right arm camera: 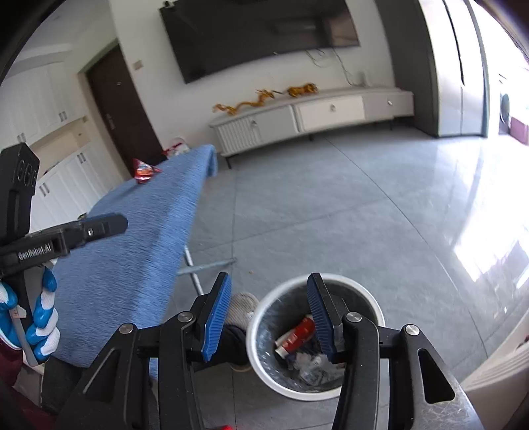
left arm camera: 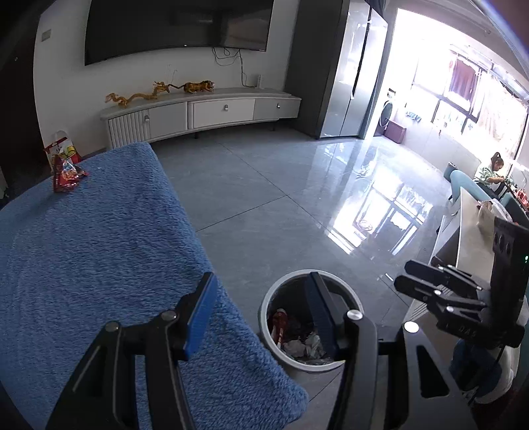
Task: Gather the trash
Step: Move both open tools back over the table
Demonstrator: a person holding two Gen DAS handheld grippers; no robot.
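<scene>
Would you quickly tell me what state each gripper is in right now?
Left gripper: open, nothing between its fingers.
Right gripper: open, nothing held.

A red snack wrapper [left arm camera: 67,177] lies on the blue-covered table [left arm camera: 99,248]; a bin [left arm camera: 269,334] stands on the floor [left arm camera: 281,198].

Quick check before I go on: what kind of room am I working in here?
Most likely a home living room: a large dark wall-mounted television hangs above a long low white cabinet, with glossy grey floor tiles leading to a bright laundry balcony.
</scene>
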